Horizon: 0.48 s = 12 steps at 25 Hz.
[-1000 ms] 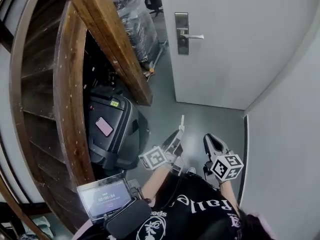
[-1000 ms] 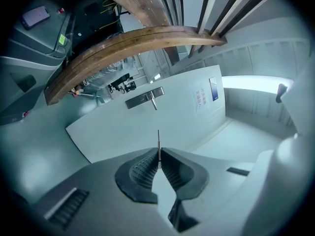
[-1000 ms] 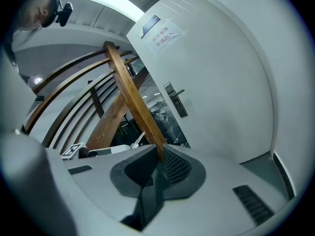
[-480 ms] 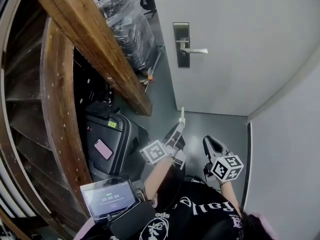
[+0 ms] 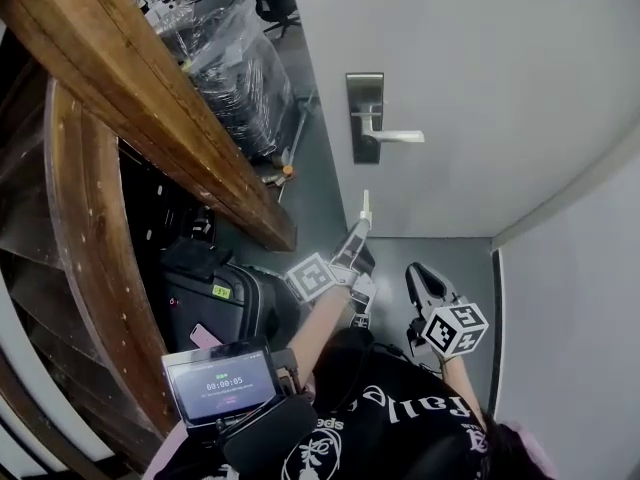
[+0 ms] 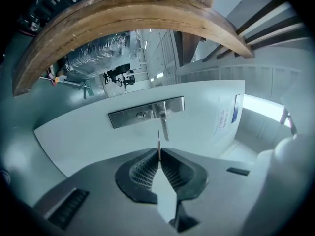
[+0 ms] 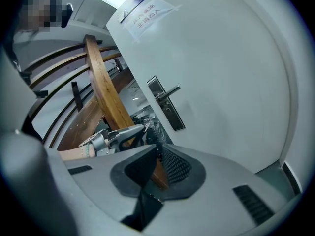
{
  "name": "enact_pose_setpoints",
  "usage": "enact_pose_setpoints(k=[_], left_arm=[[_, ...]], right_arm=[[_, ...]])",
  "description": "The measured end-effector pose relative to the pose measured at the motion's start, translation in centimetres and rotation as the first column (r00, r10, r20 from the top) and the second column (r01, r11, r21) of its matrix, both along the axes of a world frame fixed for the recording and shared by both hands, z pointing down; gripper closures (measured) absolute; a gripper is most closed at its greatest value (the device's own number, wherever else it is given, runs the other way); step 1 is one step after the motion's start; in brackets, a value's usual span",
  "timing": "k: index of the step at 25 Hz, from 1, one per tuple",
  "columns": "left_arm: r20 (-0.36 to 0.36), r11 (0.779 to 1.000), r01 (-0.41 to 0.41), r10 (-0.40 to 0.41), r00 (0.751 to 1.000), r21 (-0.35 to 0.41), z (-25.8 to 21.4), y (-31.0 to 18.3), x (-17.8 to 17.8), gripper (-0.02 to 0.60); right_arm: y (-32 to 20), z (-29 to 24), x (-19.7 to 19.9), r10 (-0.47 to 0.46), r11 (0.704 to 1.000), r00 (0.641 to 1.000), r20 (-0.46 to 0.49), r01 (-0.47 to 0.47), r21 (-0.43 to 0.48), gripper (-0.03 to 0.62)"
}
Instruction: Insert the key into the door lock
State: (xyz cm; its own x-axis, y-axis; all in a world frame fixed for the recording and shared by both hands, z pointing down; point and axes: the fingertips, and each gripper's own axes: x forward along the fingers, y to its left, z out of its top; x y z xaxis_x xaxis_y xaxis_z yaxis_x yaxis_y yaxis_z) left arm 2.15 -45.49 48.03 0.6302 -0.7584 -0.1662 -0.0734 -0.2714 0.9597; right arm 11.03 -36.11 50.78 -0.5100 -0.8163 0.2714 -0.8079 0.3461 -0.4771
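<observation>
while the left gripper points up at the door, its jaws are pressed together on the key, whose blade sticks out past the tips toward 12 o'clock. the lock plate sits at 12 o'clock from the key, well apart from it. in the left gripper view the keyhole lies at 11 o'clock of the blade tip. the right gripper, at 4 o'clock of the left, has its jaws closed together on nothing.
</observation>
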Motion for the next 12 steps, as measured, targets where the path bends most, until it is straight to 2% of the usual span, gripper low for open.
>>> enact_pose_setpoints(k=[6, 12], left_arm=[[-0.041, 1.0, 0.008, -0.008, 0.999, -0.012, 1.1, -7.6, 0.0, 0.558], [-0.101, 0.999, -0.013, 0.008, 0.995, -0.052, 1.5, -12.3, 0.8, 0.558]], right_arm=[[-3.0, -0.1, 0.8, 0.055, 0.998, 0.998, -0.026, -0.055, 0.0, 0.559], [-4.5, -0.1, 1.9, 0.11, 0.994, 0.993, -0.04, -0.11, -0.002, 0.559]])
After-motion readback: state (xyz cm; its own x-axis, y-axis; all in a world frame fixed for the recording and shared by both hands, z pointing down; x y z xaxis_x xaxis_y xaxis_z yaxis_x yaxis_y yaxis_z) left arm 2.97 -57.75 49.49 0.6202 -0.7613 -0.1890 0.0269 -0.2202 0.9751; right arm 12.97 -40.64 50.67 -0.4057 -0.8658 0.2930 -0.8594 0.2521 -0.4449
